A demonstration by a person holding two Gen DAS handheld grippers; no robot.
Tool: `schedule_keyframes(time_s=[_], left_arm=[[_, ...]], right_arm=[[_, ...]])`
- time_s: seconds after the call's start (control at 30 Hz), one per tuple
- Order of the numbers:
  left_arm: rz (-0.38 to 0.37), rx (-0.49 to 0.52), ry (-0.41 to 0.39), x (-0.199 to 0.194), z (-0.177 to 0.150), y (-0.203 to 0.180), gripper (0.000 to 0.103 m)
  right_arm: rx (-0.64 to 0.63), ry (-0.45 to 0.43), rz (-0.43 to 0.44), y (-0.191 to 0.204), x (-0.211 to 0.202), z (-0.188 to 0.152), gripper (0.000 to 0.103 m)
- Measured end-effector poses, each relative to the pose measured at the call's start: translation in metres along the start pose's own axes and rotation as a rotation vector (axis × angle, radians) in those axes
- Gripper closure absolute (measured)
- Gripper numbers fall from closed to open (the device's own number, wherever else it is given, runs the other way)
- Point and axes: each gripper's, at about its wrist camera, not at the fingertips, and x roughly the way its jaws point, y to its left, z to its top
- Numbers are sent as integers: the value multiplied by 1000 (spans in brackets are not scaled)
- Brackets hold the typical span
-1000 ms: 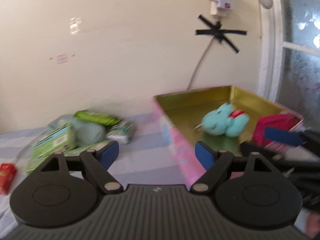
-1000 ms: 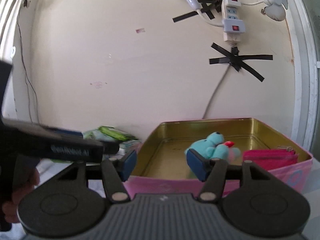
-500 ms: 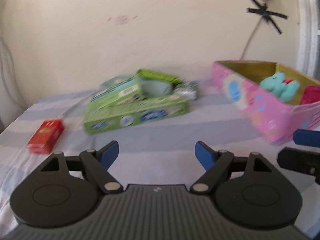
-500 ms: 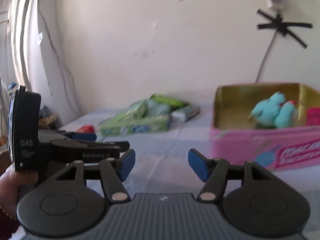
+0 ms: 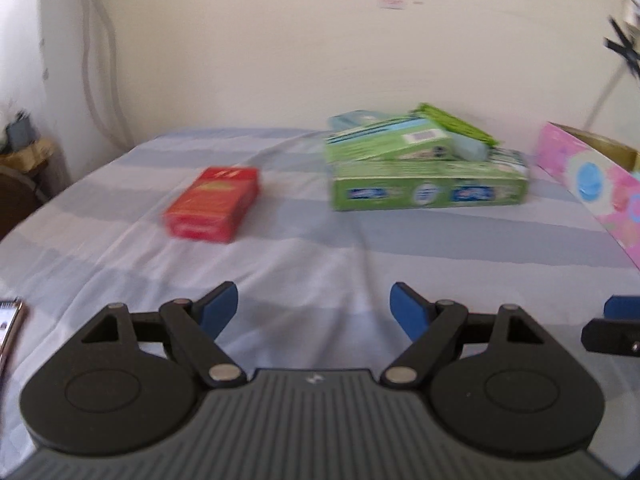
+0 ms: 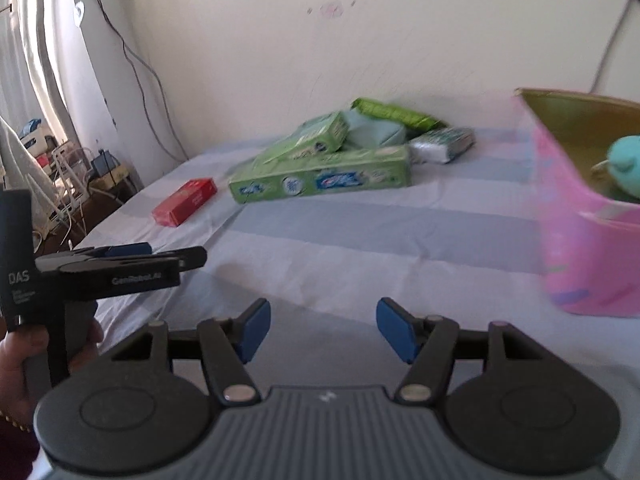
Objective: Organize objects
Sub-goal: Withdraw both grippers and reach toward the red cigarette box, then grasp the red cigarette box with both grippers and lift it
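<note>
Over the near edge of the striped bed sheet [image 5: 320,256] both tools hang empty: left gripper [image 5: 314,306] wide, right gripper [image 6: 320,330] a bit narrower. Nothing blocks the red box [image 5: 214,204] or the green boxes [image 5: 428,188] mid-sheet. Pink tin [image 6: 588,240] at the right edge is cut off, teal plush [image 6: 626,168] half hidden, all pretty blurry.

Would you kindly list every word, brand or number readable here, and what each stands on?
"DAS": upright black handle body of the left tool.
"GenRobot.ai": that tool's black side arm, slightly blurred.
Long green cardboard box: blue logos, print blurred.
Red rectangular box: unreadable.
Pink tin box: blurred.
</note>
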Motion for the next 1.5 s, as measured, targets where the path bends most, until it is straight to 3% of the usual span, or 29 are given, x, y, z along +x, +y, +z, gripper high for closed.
schedule_keyframes(time_s=[0.1,0.3,0.33,0.5,0.53,0.57,0.67,0.87,1.07,1.27,1.4,1.5], left_arm=[[7,-66,-12,-1,2,24,18],[144,-123,-118,-16,0,72,18],[166,-170,-133,-18,-1,82,18],[128,-518,-217,-35,-16,134,18],[124,-562,-243,-39,-19,139,18],[121,-601,-270,-44,-23,144,18],[109,-656,-315,-50,-28,149,18],[78,-652,-327,-49,-25,145,18],[73,-638,-330,-51,-27,143,18],[44,-569,-295,-42,-22,139,17],[-37,-429,-219,-32,-14,123,17],[-74,-328,-179,-28,-11,110,17]], right_arm=[[-37,21,0,16,17,8,39],[-157,70,26,63,57,26,39],[-168,74,41,72,65,30,39],[-205,61,99,127,113,53,39],[-199,60,103,136,123,57,31],[-187,57,104,147,135,62,18],[-164,42,98,171,166,77,10],[-228,42,-9,201,215,94,11],[-273,38,-17,194,211,85,30],[-346,55,37,173,159,56,37],[-391,50,52,138,98,27,46],[-377,49,19,106,51,4,46]])
